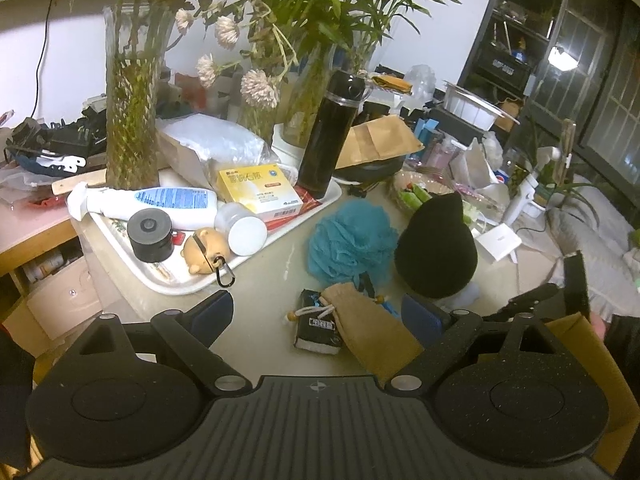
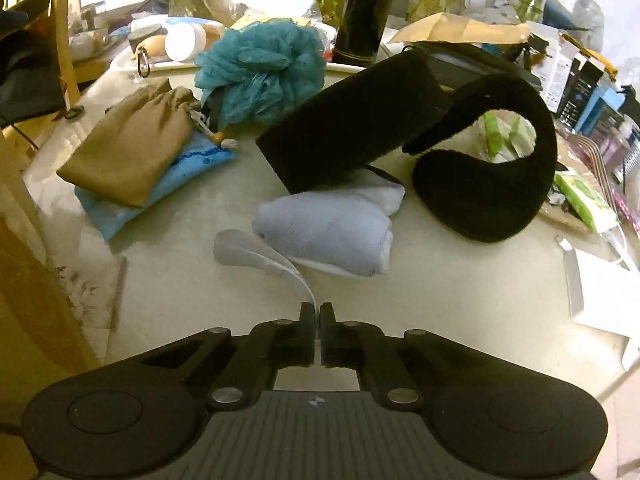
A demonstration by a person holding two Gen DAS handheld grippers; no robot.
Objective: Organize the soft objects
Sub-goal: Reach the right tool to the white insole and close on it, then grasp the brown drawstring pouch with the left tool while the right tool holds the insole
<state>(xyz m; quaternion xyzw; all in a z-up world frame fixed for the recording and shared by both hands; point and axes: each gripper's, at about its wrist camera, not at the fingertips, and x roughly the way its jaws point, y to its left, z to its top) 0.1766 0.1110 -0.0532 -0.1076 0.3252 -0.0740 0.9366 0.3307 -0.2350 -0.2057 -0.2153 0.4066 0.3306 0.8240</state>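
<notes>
Your right gripper (image 2: 318,314) is pinched on the thin white strap (image 2: 298,280) trailing from the soft, light rolled blue towel (image 2: 328,232) mid-table; it may unroll, so grip its body. Your left gripper (image 1: 316,312) gapes empty.

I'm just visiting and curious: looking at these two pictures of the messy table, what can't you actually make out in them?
- Right wrist view: the grey strip pinched in the right gripper; what it is stays unclear.
- Left wrist view: the light blue towel, almost wholly hidden behind the black earmuffs.
- Left wrist view: print on the yellow box is too small to read.
- Right wrist view: the blue pouch, mostly covered by the tan drawstring bag.
</notes>
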